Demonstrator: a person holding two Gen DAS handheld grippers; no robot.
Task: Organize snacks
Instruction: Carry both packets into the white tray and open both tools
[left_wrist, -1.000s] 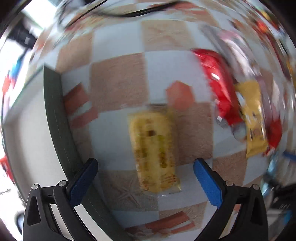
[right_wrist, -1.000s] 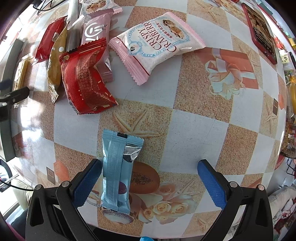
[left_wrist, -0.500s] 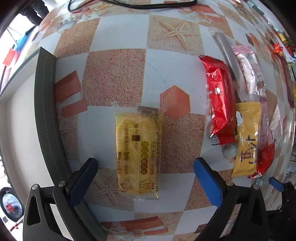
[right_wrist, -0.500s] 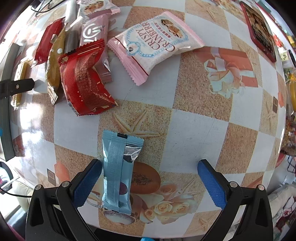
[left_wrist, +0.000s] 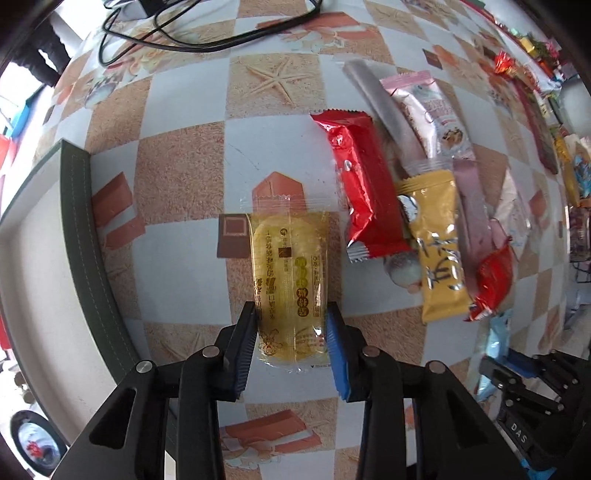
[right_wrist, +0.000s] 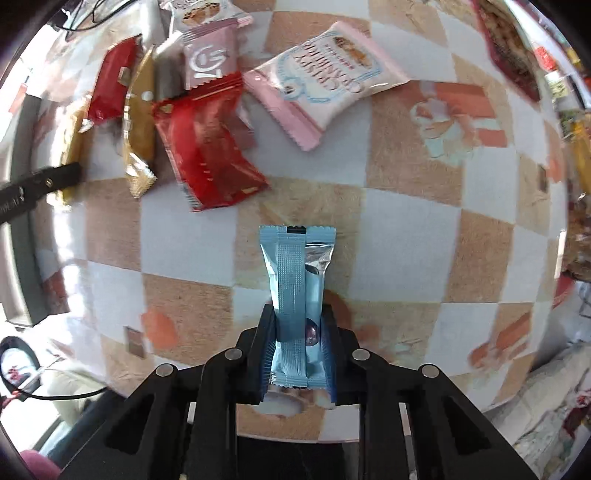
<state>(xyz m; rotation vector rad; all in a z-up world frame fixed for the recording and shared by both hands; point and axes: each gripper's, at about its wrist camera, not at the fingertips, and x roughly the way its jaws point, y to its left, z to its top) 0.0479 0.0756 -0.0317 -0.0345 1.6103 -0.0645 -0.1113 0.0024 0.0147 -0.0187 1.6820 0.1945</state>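
My left gripper (left_wrist: 291, 325) is shut on the near end of a clear yellow cracker packet (left_wrist: 290, 273) that lies lengthwise over the checked tablecloth. My right gripper (right_wrist: 297, 332) is shut on the near end of a light blue snack bar (right_wrist: 295, 280), which sticks out ahead of the jaws. A heap of snacks lies right of the yellow packet: a red packet (left_wrist: 364, 188), a gold sachet (left_wrist: 439, 247), a silver stick (left_wrist: 384, 114) and a pink packet (left_wrist: 432, 110). The right wrist view shows that heap with a crumpled red packet (right_wrist: 210, 158) and a pink cranberry crisp bag (right_wrist: 328, 77).
A dark green box (left_wrist: 88, 243) with a pale inside stands at the left of the left wrist view. Black cables (left_wrist: 207, 40) run across the far table. A dark red packet (right_wrist: 509, 48) lies at the far right. The other gripper (left_wrist: 524, 391) shows at the lower right.
Both grippers have closed from wide open: the left onto the yellow packet, the right onto the blue bar. The blue bar now sits centred between the right fingers.
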